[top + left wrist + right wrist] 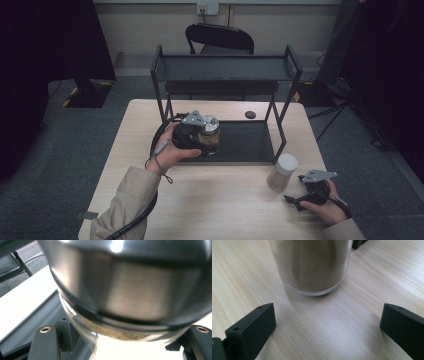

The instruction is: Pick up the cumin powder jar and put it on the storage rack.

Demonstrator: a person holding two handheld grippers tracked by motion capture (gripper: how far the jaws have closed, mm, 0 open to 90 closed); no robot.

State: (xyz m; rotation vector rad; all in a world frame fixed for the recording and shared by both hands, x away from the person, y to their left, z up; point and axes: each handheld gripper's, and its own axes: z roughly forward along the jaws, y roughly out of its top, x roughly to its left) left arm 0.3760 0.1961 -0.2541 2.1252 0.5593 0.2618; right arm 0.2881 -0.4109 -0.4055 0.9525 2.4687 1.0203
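Two jars stand out on the table (215,200), which carries a black rack (227,67) with a high shelf and a low tray. Largest of what is handled is the left gripper (207,137), raised above the tray's left end; its jaws pinch a metal-lidded jar (210,132) of brown powder, which hangs clear of the tray. Close up, that jar (130,290) crowds the left gripper view. Near the rack's right foot, a white-lidded jar (282,171) of the same powder stands upright on the table. Just beside it, the right gripper (292,199) rests low, jaws spread wide and empty, the jar (310,265) just ahead of them.
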